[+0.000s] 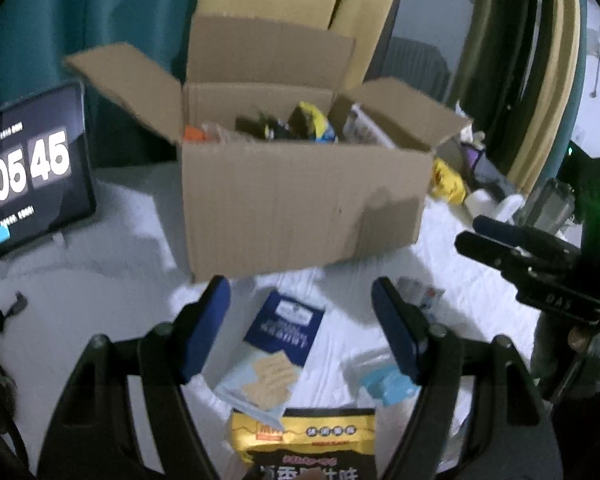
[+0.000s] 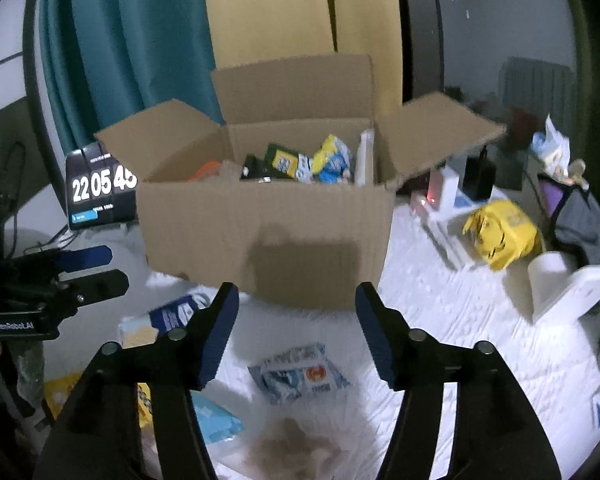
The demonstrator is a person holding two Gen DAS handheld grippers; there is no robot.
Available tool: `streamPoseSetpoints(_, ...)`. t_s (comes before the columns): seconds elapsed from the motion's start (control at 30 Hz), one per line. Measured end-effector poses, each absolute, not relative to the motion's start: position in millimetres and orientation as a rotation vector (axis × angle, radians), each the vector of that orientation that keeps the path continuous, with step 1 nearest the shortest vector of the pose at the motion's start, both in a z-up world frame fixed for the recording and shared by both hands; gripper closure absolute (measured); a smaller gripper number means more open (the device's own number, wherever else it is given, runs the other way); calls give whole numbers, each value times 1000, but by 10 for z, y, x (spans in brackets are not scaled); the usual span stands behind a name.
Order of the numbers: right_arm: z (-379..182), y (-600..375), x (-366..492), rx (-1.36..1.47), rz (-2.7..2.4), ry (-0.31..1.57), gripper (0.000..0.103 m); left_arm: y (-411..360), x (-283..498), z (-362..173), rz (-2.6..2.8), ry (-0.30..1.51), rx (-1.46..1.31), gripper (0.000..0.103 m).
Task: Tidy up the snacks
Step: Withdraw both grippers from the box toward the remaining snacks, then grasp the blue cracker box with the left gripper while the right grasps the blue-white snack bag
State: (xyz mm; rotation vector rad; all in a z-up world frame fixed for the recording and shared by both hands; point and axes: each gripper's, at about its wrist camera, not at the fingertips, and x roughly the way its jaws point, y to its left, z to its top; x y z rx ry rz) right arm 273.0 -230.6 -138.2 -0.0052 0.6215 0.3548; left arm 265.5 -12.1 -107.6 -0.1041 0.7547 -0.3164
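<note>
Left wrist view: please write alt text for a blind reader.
An open brown cardboard box holding snack packets stands on a white cloth. Before it, the open left gripper hovers above a blue cracker packet.

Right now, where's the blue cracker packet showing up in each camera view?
Left wrist view: the blue cracker packet lies low in the middle, on the white cover between the open left gripper fingers.
Right wrist view: the same packet sits at lower left, partly hidden behind that view's own left finger.
Shared landmark: the open cardboard box just behind it.
</note>
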Motion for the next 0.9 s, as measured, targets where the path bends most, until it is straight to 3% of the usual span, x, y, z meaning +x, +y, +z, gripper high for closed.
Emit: streamPoseSetpoints(0.9, -2102, -2164, 3002, -19, 421, 844, 34, -225, 2865, -1802, -246, 988, 31, 28)
